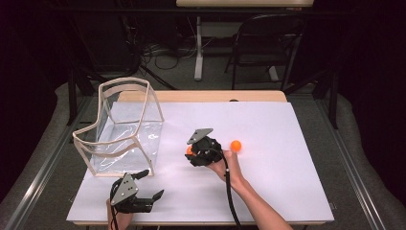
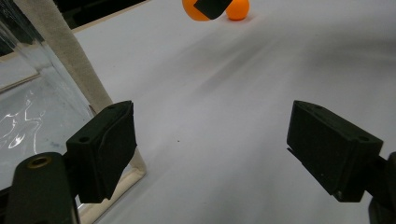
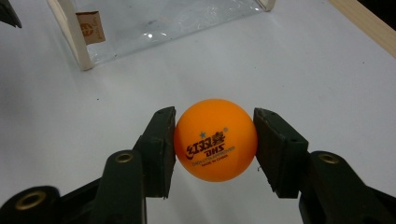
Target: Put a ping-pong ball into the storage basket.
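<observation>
While the right gripper (image 3: 215, 140) clamps one orange ball (image 3: 215, 139) just above the white surface (image 1: 268, 182), right of the clear bag (image 1: 122, 129), the wide-open left gripper (image 2: 210, 154) waits beside that bag, so the carry toward its open top probably follows.

Orange ping-pong ball (image 3: 215, 140), printed logo facing camera, pinched between right hand-held gripper (image 3: 215, 144) pads, on white tabletop.
</observation>
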The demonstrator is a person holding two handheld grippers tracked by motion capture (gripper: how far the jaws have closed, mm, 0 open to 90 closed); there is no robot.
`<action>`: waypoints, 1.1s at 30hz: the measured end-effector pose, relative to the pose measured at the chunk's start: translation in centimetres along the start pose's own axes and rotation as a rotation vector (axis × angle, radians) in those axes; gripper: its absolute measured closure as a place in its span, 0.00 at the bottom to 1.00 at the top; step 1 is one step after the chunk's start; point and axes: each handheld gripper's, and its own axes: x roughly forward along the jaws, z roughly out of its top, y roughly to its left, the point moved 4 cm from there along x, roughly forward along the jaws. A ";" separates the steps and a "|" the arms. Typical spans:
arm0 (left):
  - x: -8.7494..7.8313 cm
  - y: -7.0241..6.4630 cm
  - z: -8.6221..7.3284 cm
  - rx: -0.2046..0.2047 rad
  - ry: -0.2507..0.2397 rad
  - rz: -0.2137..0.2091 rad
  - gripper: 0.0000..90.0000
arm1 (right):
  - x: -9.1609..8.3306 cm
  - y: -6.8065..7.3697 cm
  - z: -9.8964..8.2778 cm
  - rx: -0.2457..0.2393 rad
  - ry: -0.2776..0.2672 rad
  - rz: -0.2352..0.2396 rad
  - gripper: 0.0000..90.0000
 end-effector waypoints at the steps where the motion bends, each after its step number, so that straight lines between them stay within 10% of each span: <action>1: 0.0 0.0 0.0 0.001 0.000 0.000 0.17 | 0.0 0.0 0.1 -0.004 -0.001 0.001 0.56; 33: 0.0 0.0 0.0 -0.002 0.000 -0.001 0.17 | 0.3 0.5 2.8 -0.040 -0.010 0.012 0.56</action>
